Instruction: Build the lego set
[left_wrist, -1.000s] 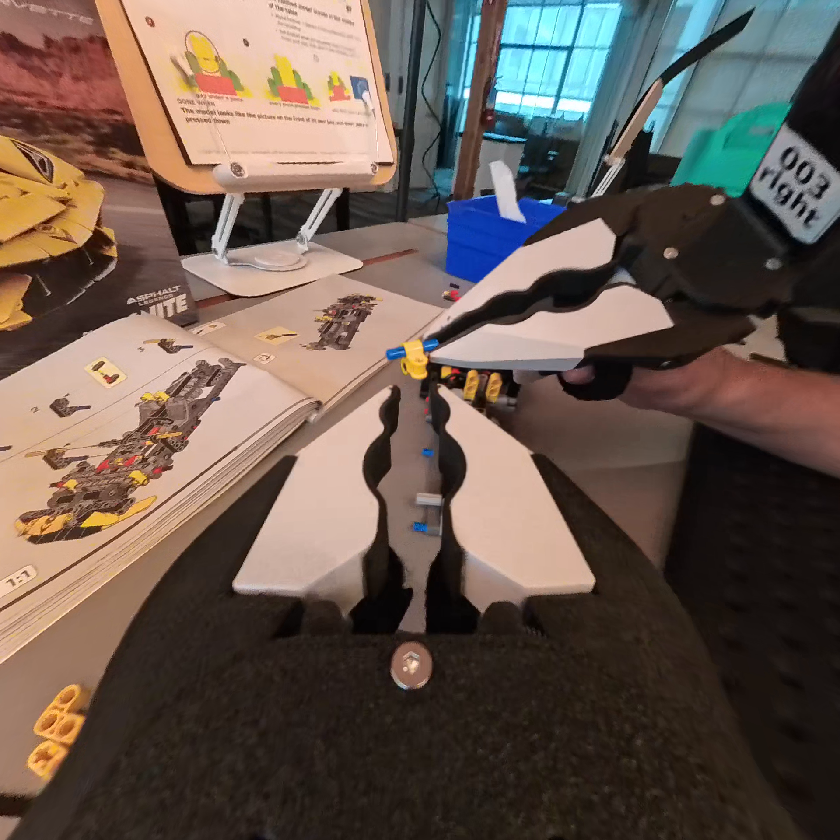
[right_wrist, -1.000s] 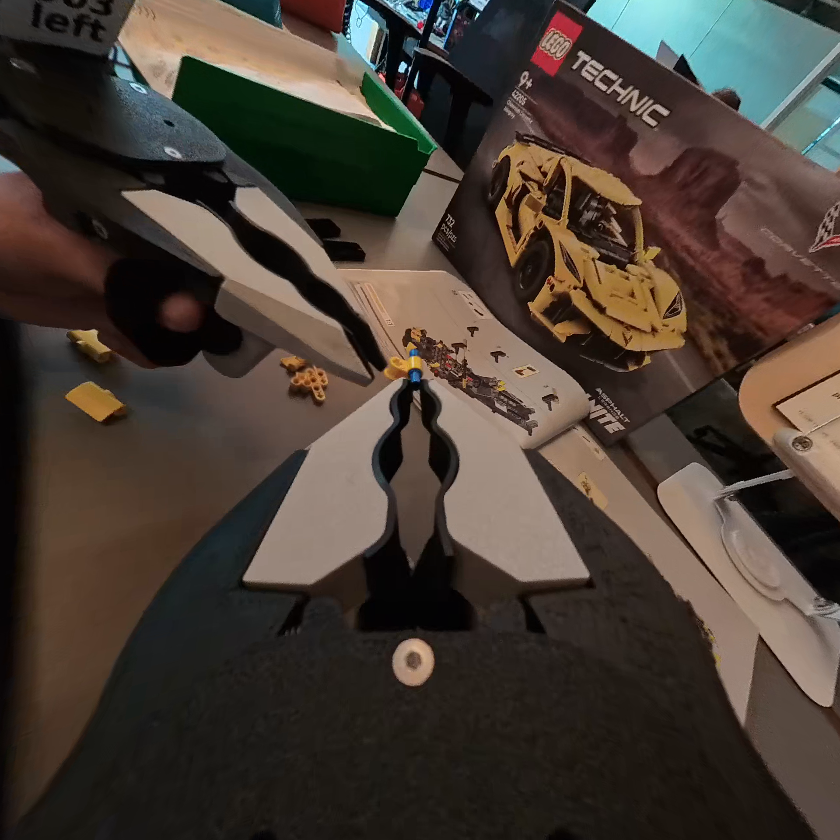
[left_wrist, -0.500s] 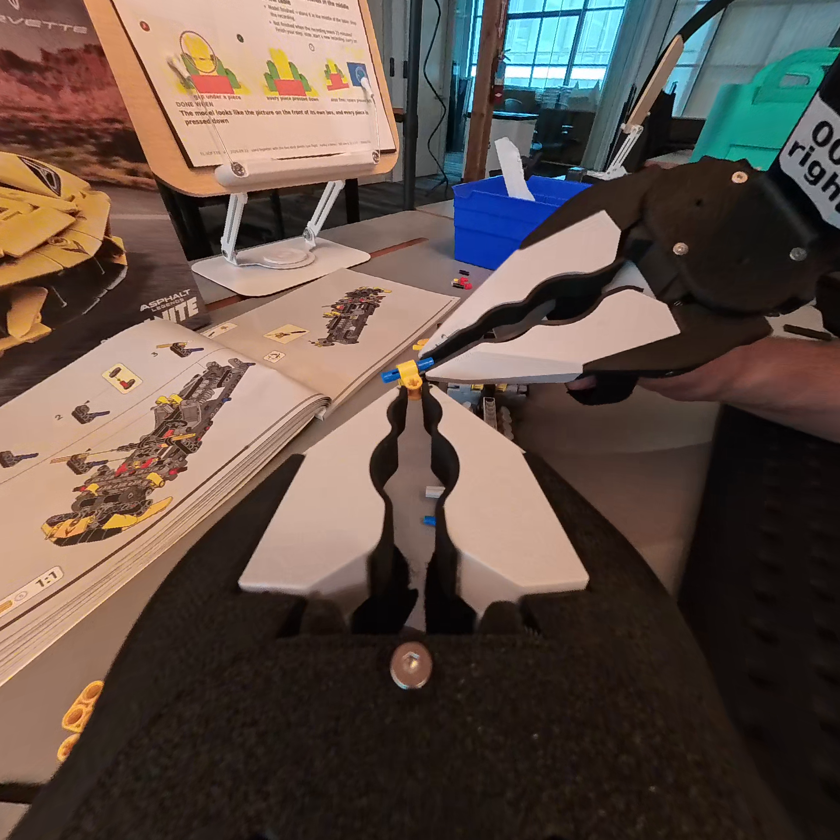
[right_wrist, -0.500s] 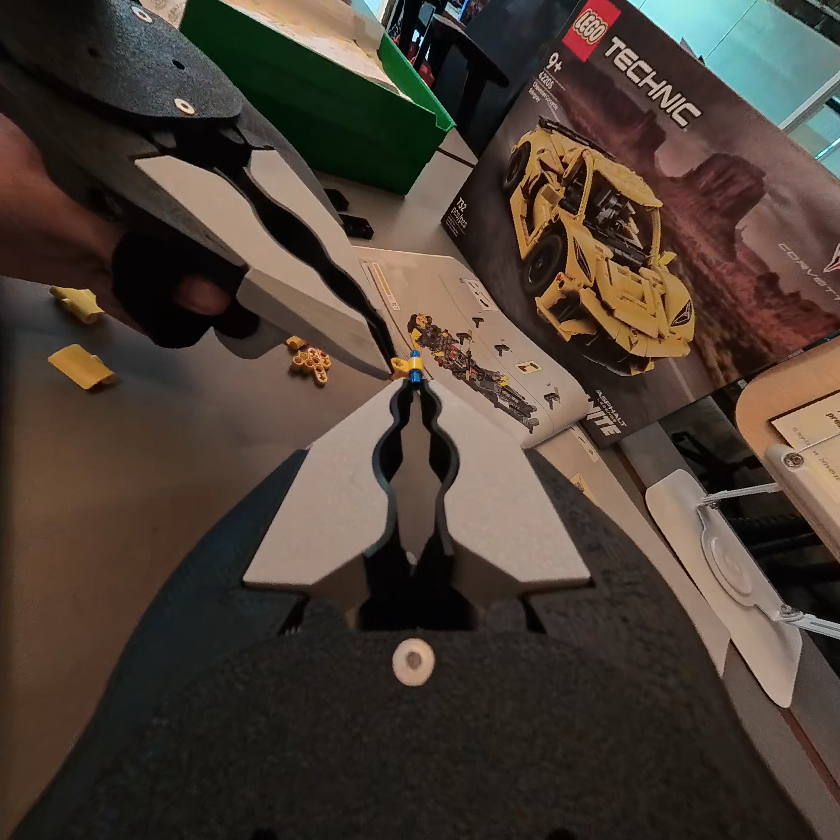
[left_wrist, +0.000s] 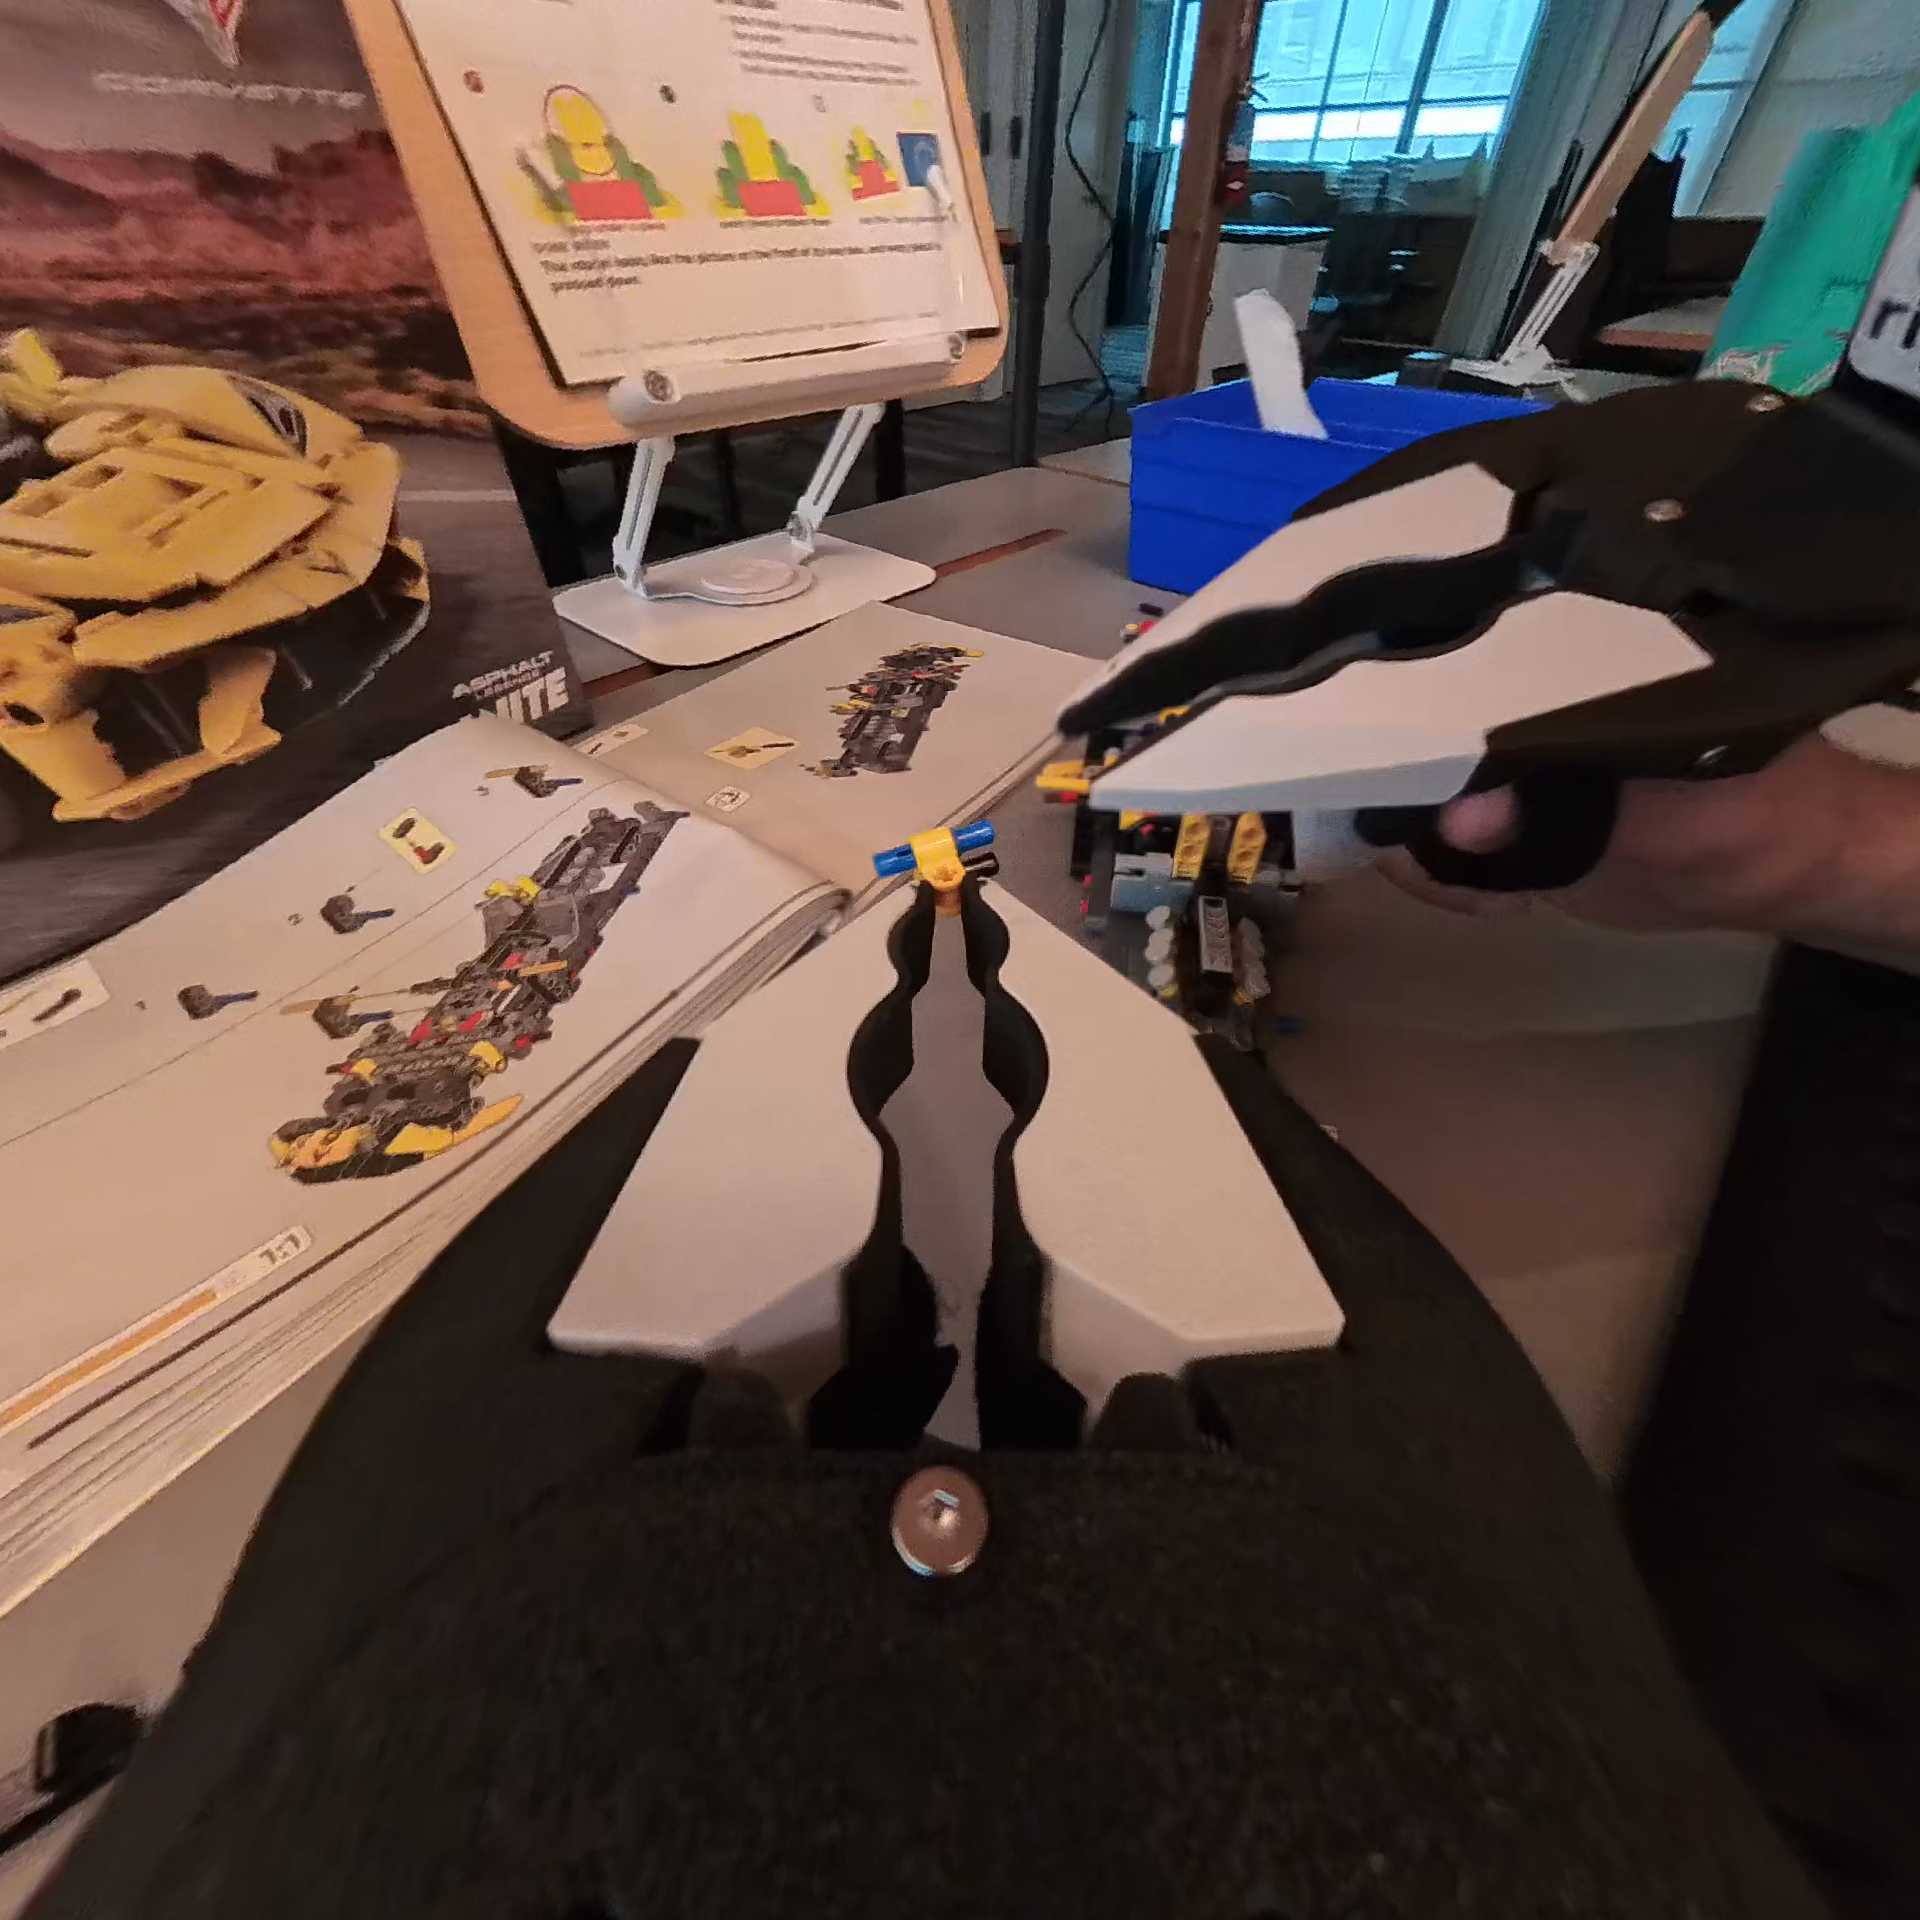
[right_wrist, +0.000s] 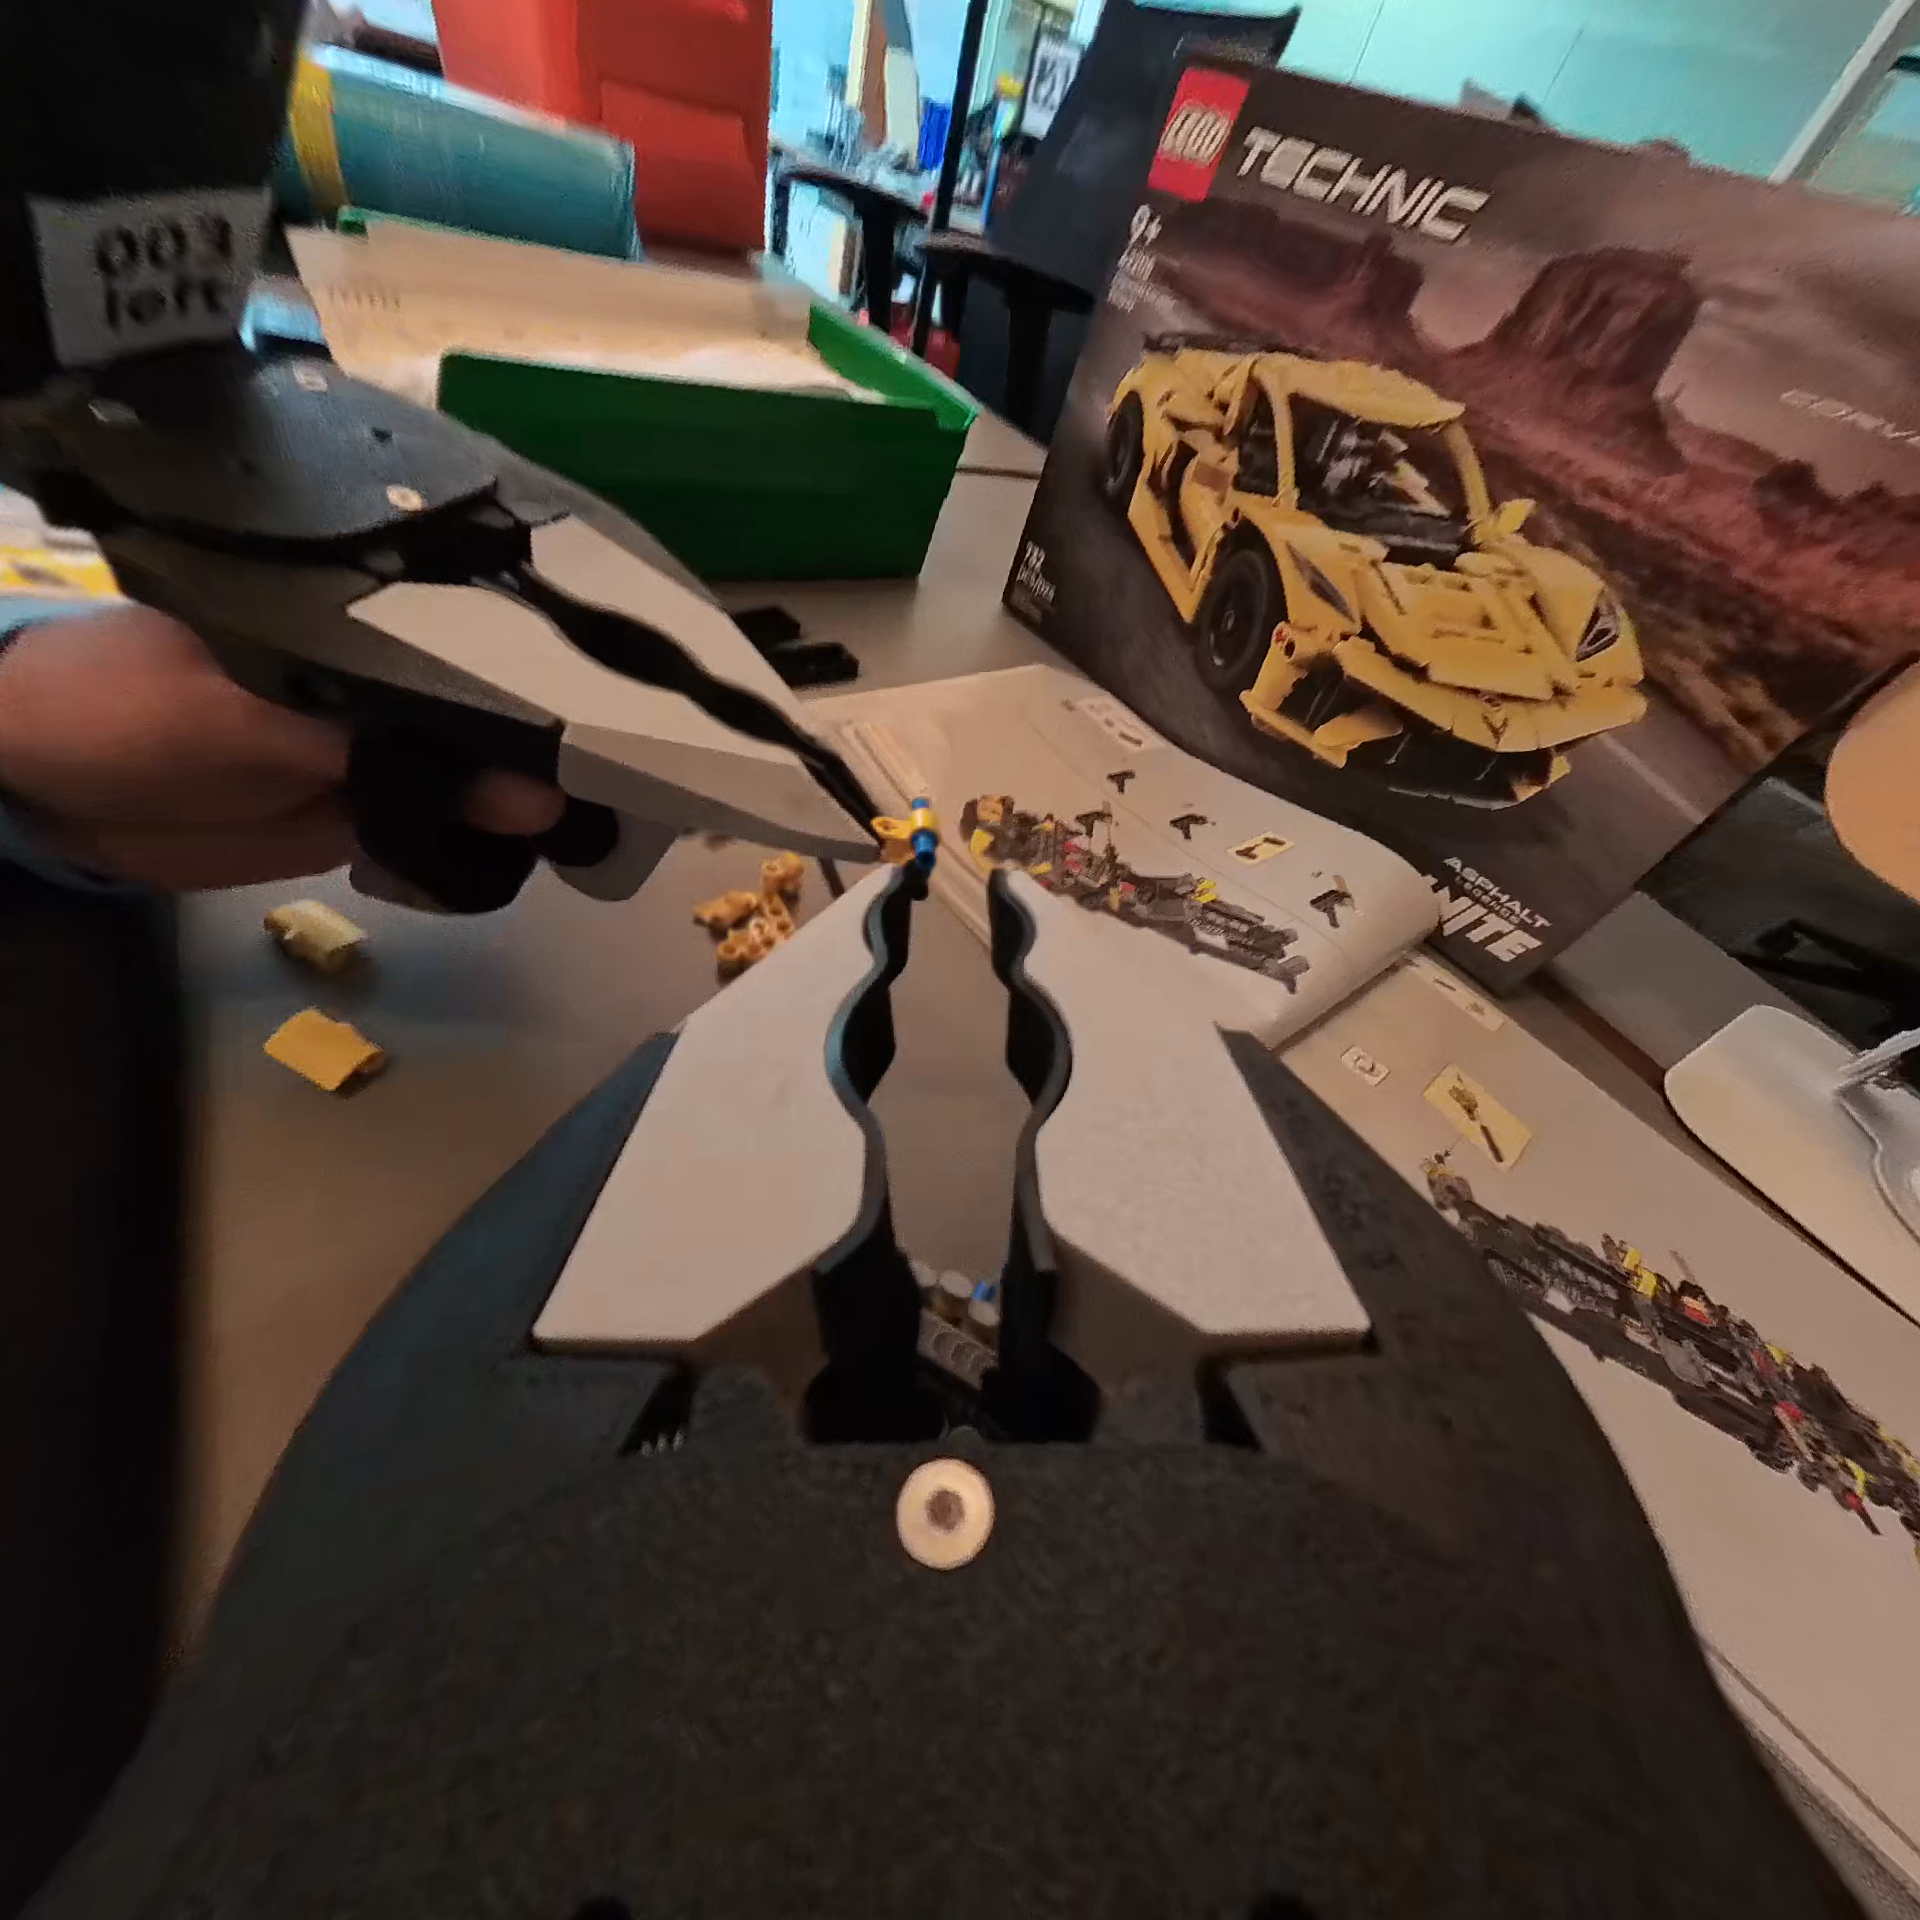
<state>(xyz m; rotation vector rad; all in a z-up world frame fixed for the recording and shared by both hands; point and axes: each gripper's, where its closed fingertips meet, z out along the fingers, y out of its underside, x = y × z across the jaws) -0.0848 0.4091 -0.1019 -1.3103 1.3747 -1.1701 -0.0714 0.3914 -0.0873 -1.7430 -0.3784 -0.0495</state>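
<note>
My right gripper (right_wrist: 945, 883) has let go and drawn back from the yellow connector with its blue pin (left_wrist: 935, 854), fingers now parted. My left gripper (left_wrist: 940, 894) alone pinches that piece at its tips. Just beyond, the partly built chassis (left_wrist: 1195, 904) sits half hidden under the right claw, its details blurred.

Each camera sat close behind its own gripper's fingers, raised above the grey tabletop (left_wrist: 1507, 1122). The left view faced the wooden document stand (left_wrist: 707, 208); the right faced the dark car-printed box (right_wrist: 1455, 499). Both, somewhat blurred, shared the open instruction booklet (left_wrist: 416, 987).
</note>
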